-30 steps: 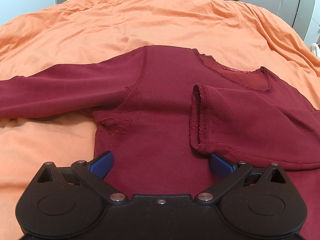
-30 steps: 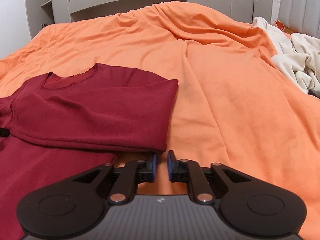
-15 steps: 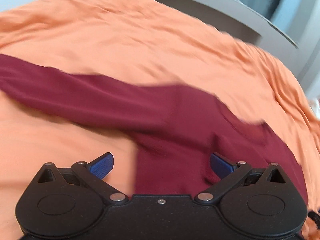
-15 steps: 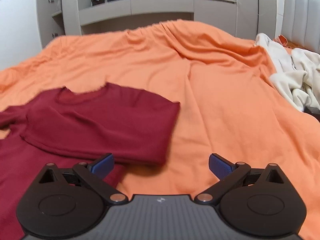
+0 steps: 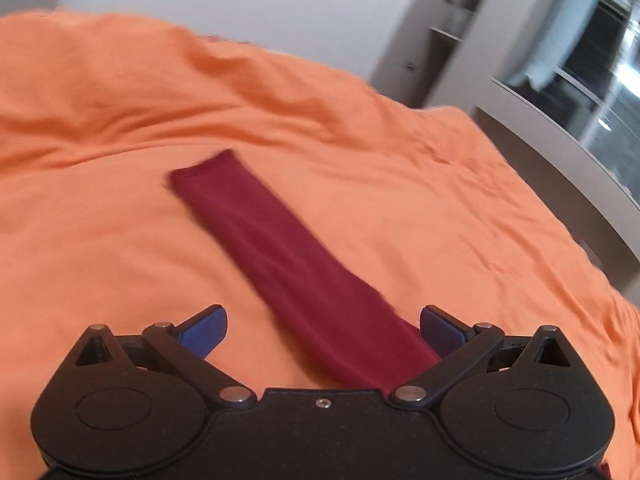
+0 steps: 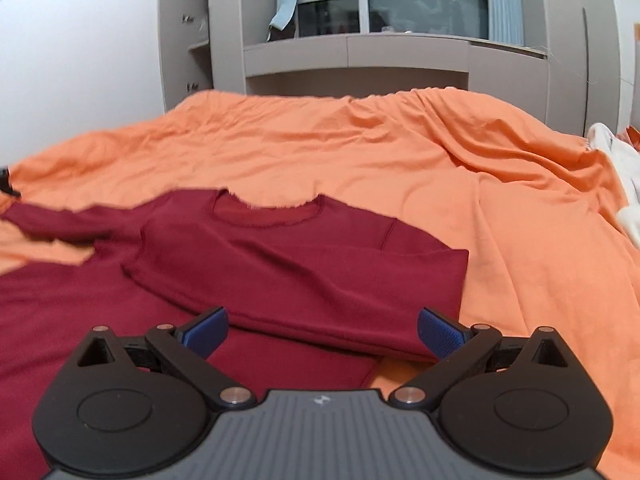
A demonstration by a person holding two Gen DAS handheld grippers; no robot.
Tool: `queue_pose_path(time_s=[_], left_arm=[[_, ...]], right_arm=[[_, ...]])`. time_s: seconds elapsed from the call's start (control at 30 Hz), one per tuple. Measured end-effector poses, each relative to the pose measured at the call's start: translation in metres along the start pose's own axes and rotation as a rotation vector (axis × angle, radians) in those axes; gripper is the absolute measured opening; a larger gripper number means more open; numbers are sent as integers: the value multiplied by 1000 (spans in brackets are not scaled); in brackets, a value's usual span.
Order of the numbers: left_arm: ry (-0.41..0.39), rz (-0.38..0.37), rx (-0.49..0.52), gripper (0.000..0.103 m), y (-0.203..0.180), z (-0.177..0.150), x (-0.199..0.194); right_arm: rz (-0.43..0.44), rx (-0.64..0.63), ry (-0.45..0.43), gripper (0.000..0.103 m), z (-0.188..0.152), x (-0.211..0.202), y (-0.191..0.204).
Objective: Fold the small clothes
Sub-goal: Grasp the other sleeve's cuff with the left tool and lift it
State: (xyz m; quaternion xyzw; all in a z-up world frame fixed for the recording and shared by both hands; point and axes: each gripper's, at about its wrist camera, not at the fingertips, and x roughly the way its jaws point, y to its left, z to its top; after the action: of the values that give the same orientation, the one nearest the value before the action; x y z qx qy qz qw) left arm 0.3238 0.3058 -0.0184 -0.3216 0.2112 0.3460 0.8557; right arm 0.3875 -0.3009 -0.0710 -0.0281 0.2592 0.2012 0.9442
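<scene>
A dark red long-sleeved top (image 6: 280, 256) lies flat on the orange bedspread (image 6: 400, 152), neckline toward the far side. Its right sleeve is folded across the chest. The other sleeve (image 5: 280, 252) stretches straight out over the bedspread (image 5: 100, 220), cuff at the far end. My left gripper (image 5: 322, 330) is open above the near part of that sleeve, with the cloth passing under the gap and nothing pinched. Over the folded sleeve's lower edge my right gripper (image 6: 322, 330) stands wide open, holding nothing.
A pile of white clothes (image 6: 620, 184) lies at the bed's right edge. Grey cupboards and shelves (image 6: 360, 52) stand behind the bed, also seen at the right in the left wrist view as grey cabinets (image 5: 560, 92). Bare orange bedspread lies to the right of the top.
My left gripper swung left from the top's body to the outstretched sleeve, rolling as it went. My right gripper opened wide, released the folded sleeve and drew back a little.
</scene>
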Motion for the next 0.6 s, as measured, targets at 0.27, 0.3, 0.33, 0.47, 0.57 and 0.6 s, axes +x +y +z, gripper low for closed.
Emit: queue_pose_path(time_s=[0.27, 0.3, 0.33, 0.47, 0.57, 0.6], left_arm=[[-20, -73, -182, 102, 36, 10, 29], [-36, -83, -191, 102, 38, 12, 33], [-51, -89, -203, 102, 40, 12, 36], [-105, -114, -225, 89, 47, 15, 51], [-135, -100, -240, 73, 50, 16, 55], [-145, -100, -249, 69, 52, 17, 57]], right_arm=[[-5, 9, 26, 103, -6, 9, 1], [-7, 9, 29, 103, -6, 10, 1], [-7, 9, 32, 103, -7, 10, 1], [-9, 1, 48, 103, -9, 14, 2], [-10, -7, 51, 103, -9, 15, 3], [-10, -9, 51, 103, -9, 14, 3]])
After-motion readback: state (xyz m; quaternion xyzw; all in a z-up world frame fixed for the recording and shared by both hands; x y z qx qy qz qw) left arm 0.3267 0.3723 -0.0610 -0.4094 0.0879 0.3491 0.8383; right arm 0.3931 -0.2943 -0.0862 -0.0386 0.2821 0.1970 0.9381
